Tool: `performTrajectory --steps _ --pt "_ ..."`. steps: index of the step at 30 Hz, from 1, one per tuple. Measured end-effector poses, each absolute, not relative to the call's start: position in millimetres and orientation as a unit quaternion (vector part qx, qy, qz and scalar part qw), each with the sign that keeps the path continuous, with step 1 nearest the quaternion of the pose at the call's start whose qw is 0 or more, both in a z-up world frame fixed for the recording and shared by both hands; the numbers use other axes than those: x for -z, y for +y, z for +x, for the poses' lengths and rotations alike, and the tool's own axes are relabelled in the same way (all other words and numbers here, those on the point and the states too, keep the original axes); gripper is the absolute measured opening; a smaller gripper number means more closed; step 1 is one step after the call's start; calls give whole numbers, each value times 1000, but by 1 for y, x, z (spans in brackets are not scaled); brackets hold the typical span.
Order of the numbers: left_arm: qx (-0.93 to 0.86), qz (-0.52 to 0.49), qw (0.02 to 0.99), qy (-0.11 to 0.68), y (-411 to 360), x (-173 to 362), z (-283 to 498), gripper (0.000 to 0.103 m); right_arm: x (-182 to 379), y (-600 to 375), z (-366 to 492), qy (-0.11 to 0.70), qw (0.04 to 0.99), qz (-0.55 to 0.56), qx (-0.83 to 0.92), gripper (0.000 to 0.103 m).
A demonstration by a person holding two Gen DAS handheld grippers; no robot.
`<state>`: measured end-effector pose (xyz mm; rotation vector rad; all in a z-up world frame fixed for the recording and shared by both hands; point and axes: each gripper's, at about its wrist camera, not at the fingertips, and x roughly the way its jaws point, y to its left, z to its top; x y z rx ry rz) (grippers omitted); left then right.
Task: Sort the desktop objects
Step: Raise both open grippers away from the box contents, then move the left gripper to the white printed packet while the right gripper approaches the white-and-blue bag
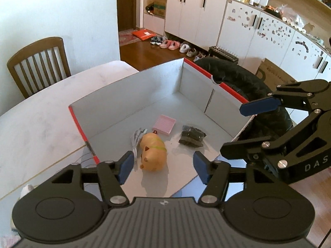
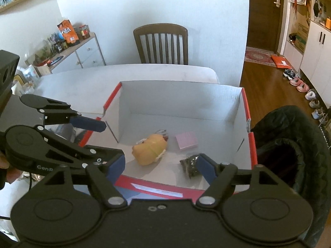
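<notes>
The pale worktop (image 2: 144,72) carries an open cardboard box (image 2: 182,97) with red outer faces and grey-white inner walls; a white label strip on its near red edge is too blurred to read. Both grippers hang above the box. The right gripper (image 2: 160,166) bears partial lettering "DAS" on its arm in the left wrist view; the left gripper (image 1: 162,166) shows "GenR", cut off. Jaws on both stand wide with nothing between the pads. On the box floor lie a tan pig-shaped toy (image 1: 154,152), a pink ruled notepad (image 1: 164,124), a dark wrapped packet (image 1: 191,137) and a bundle of grey cable (image 1: 135,142) — all separate, none gripped.
</notes>
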<state>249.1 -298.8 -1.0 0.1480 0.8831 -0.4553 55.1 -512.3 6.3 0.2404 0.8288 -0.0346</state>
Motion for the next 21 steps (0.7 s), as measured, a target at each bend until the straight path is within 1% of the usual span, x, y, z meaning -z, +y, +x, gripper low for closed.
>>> performTrajectory --steps 2,11,12,13,16,20,21 --pt "216 65 880 418 -292 -2 242 68 -8 -506 52 398 910 117 19 84" --pt "209 38 888 408 -254 -11 212 70 -17 -472 44 377 917 127 27 89" --pt "211 34 887 409 -248 -11 209 72 -18 -466 44 375 918 128 27 89" --pt "212 30 887 409 -243 -12 205 78 -19 -461 44 373 918 128 26 89" --pt "211 21 887 410 -226 -11 195 80 -21 -441 46 370 921 123 25 89" --pt "204 9 891 405 -195 -10 181 89 -22 -416 49 368 921 123 24 90" --pt "200 5 893 403 -187 -9 177 89 -22 -409 49 368 922 122 23 90"
